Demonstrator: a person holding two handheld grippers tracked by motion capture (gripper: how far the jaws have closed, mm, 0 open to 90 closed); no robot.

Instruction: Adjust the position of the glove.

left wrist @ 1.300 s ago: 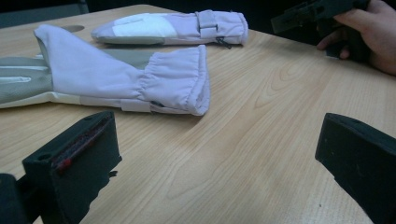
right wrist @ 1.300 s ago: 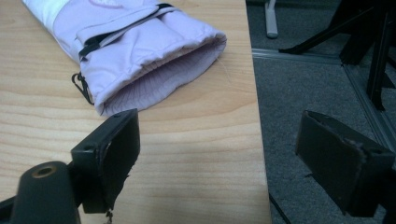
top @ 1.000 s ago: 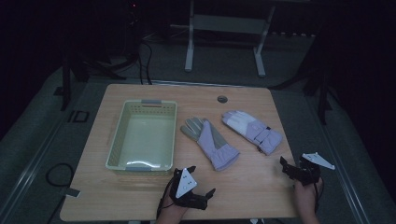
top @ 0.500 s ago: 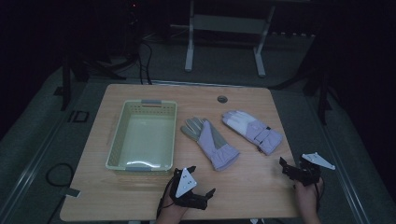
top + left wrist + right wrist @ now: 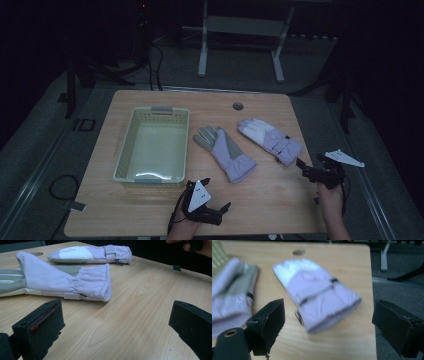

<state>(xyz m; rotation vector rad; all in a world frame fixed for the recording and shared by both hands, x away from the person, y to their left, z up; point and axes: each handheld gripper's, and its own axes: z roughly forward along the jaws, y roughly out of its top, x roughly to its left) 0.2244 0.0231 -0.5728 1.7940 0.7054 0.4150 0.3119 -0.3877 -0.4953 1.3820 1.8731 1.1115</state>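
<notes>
No legible text, seemingly.

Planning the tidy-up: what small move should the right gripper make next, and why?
Probably ease the right gripper forward onto the cuff of the right glove: its jaws are open, aimed at that cuff just ahead, and the basket stands empty.

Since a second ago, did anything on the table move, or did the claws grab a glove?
Almost nothing changed. The right claw only crept a tiny bit toward the nearer glove and is open, holding nothing. The left claw stayed put at the table's front edge, open too. The other glove and the basket lie just where they were.
</notes>
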